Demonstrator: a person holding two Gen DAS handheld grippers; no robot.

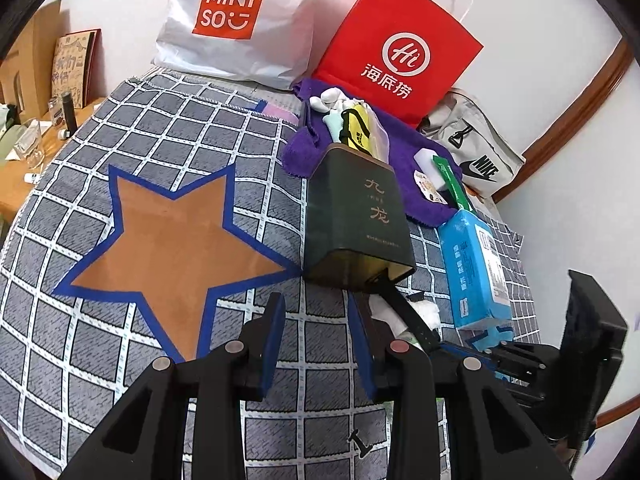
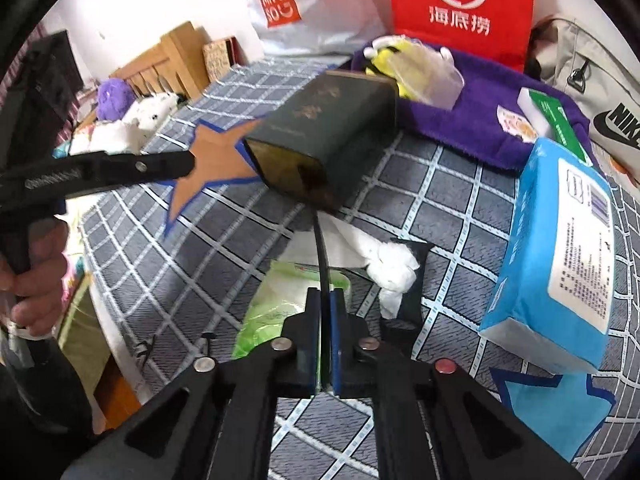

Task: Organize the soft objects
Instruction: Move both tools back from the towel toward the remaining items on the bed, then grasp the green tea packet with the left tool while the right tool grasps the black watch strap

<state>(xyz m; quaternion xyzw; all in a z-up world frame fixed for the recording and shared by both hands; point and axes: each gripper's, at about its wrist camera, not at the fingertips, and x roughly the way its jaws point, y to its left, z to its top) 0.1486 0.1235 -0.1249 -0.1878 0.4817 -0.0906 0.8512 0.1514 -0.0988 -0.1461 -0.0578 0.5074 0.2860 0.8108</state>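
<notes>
At the top of the frame stand a white MINISO bag [image 1: 236, 20] and a red Hi bag [image 1: 400, 48]; a Nike bag [image 1: 476, 152] lies at right. The right gripper [image 2: 325, 300] is clenched on the black strap [image 2: 320, 248] of a dark green bag [image 1: 356, 216] at centre. The left gripper [image 1: 316, 320] hangs released over the checked cloth [image 1: 80, 340]. A blue tissue pack [image 1: 476, 268] lies right.

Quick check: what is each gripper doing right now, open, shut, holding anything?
Left gripper: open, holding nothing.
Right gripper: shut on the black handle of the dark green bag.

Bright, even light; soft shadows; strong fisheye bending at edges.
</notes>
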